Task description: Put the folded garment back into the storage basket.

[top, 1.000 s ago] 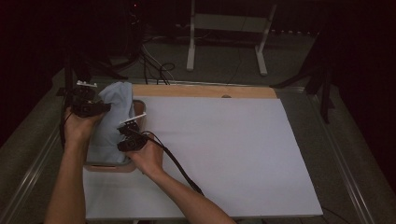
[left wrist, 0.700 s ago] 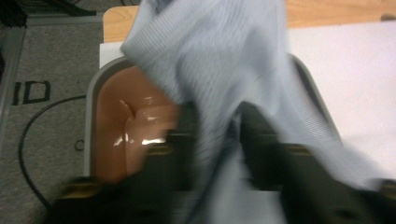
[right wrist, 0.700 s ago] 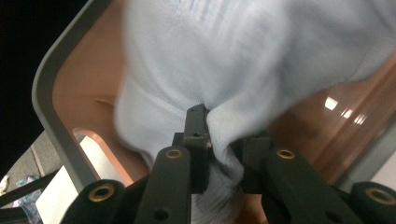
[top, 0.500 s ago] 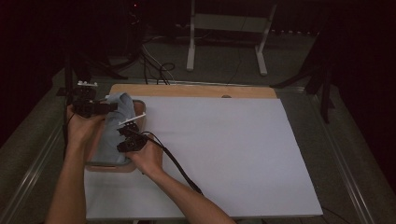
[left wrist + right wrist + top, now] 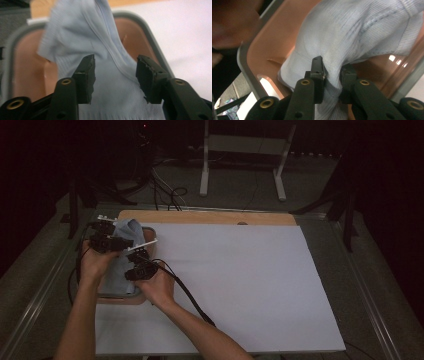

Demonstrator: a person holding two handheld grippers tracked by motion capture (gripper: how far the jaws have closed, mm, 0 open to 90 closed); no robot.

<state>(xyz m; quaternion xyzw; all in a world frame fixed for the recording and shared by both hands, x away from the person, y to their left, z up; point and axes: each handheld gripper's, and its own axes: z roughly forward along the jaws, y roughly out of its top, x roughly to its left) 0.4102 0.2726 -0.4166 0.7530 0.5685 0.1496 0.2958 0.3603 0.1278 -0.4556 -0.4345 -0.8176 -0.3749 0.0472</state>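
Note:
A light blue knit cloth (image 5: pixel 126 231) lies heaped in a salmon tray with a grey rim (image 5: pixel 119 296) at the table's left. My left gripper (image 5: pixel 129 242) hovers over the cloth's far part. In the left gripper view its jaws (image 5: pixel 115 75) stand apart after just closing partway. A raised fold of the cloth (image 5: pixel 82 32) runs between them, and the pads do not press it. My right gripper (image 5: pixel 136 256) sits at the tray's right side. In the right gripper view it (image 5: pixel 332 72) is shut on a bunched fold of the cloth (image 5: pixel 352 30) above the tray floor (image 5: pixel 269 42).
The tray rests on a large white sheet (image 5: pixel 240 285) over a wooden board (image 5: pixel 210 217). A black cable (image 5: pixel 187 295) trails from the right gripper across the sheet. Beyond the table are a metal stand (image 5: pixel 240 145) and floor cables (image 5: pixel 165 190).
The left gripper has sunk a little toward the tray, and the cloth's raised top has dropped lower. The right hand has stayed in place on the cloth.

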